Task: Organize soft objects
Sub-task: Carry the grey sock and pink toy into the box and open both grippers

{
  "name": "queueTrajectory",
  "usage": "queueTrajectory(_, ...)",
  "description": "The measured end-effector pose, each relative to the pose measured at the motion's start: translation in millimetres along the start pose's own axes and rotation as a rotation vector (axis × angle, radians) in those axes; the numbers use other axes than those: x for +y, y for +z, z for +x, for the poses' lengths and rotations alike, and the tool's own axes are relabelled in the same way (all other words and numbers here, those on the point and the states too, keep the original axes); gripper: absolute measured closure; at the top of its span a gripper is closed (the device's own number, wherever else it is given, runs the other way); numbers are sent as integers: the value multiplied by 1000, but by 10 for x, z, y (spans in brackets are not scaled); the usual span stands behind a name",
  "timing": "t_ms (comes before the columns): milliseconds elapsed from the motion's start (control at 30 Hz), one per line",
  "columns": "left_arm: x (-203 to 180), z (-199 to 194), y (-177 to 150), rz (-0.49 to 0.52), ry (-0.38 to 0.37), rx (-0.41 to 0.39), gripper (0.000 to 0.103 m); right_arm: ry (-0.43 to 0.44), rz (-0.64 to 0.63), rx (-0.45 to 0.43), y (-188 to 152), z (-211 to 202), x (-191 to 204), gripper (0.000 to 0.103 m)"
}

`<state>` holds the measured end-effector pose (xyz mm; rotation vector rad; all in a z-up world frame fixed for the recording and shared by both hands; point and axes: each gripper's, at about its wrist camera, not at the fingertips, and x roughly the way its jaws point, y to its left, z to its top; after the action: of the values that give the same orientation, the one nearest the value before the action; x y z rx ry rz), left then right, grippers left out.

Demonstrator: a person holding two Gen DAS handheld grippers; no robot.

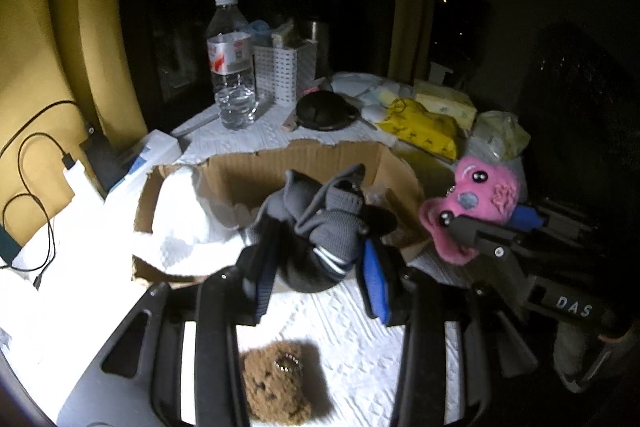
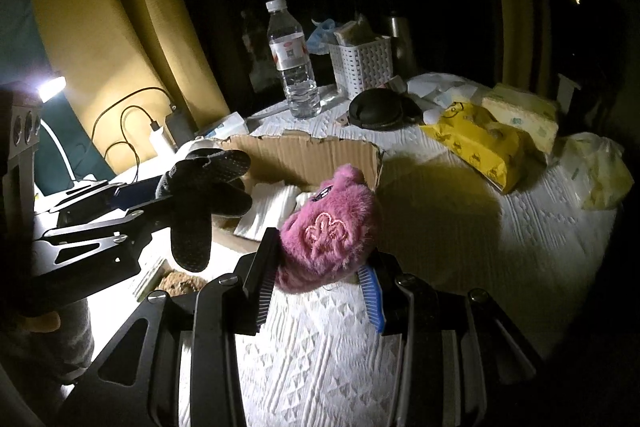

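Grey socks in left gripper point toward cardboard box.

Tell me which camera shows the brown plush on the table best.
The left wrist view. There the brown plush lies whole on the white cloth, its metal ring visible, between the left gripper's arms. In the right wrist view only a sliver of it shows, behind the gripper frames.

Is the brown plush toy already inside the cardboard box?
No. The brown plush toy lies on the white cloth, outside the cardboard box.

Bottle stands behind box, apparently apart.
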<state>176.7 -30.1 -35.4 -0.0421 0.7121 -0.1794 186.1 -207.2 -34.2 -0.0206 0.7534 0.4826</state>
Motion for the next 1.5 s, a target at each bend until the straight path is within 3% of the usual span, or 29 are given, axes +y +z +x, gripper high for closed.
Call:
queueTrajectory(733,253,652,73,-58,-6,82,59,8,-1,29,315,568,-63,63)
queueTrajectory(833,280,682,92,-67,-2,84,51,9,-4,33,348,638,-55,63)
queueTrajectory(1033,360,728,93,-95,8,96,49,17,9,42,409,830,-37,63)
queueTrajectory(1100,382,716,96,-110,5,95,35,16,13,40,428,875,-27,62)
queueTrajectory(1167,391,680,107,-118,-2,84,29,20,23,43,444,922,-33,62)
queueTrajectory(1500,438,585,130,-129,17,73,28,25,52,33,485,1040,-62,58)
